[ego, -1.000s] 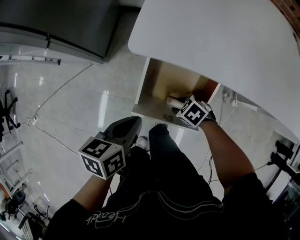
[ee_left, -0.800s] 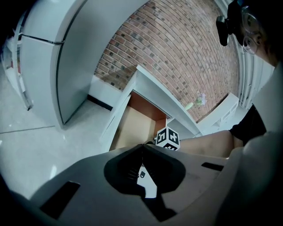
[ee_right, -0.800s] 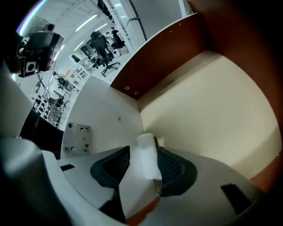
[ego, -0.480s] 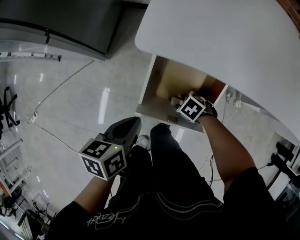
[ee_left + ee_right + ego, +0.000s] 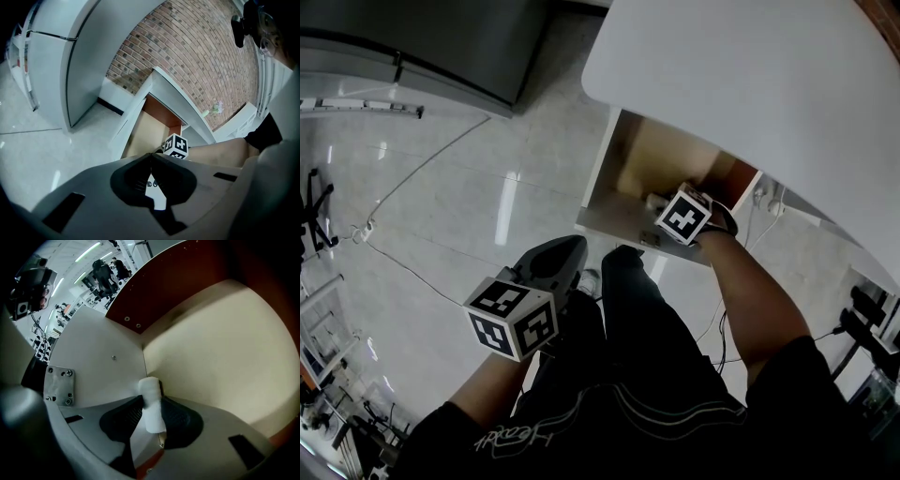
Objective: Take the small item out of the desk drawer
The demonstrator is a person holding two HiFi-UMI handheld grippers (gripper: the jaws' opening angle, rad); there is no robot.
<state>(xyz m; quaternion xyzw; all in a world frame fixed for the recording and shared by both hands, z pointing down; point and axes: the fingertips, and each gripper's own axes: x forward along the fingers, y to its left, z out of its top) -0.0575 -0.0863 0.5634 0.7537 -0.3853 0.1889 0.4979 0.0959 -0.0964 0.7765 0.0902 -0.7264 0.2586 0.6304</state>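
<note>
The desk drawer (image 5: 623,173) stands pulled out under the white desktop (image 5: 750,84). A small white cylindrical item (image 5: 149,387) stands in the drawer's near corner, against the white side wall (image 5: 98,362). My right gripper (image 5: 151,405) reaches into the drawer and its jaws are closing, with both pads against the item's sides. In the head view its marker cube (image 5: 684,217) covers most of the item (image 5: 655,200). My left gripper (image 5: 567,251) hangs shut and empty above my knee, well short of the drawer.
The drawer's pale floor (image 5: 220,357) is bare beyond the item, with a brown back panel (image 5: 187,273). A grey cabinet (image 5: 412,47) stands at the far left on the tiled floor. Cables (image 5: 403,192) trail across the tiles. My legs (image 5: 647,337) sit below the drawer front.
My right gripper has pushed a little deeper into the drawer, over the white item. The left gripper has barely moved.
</note>
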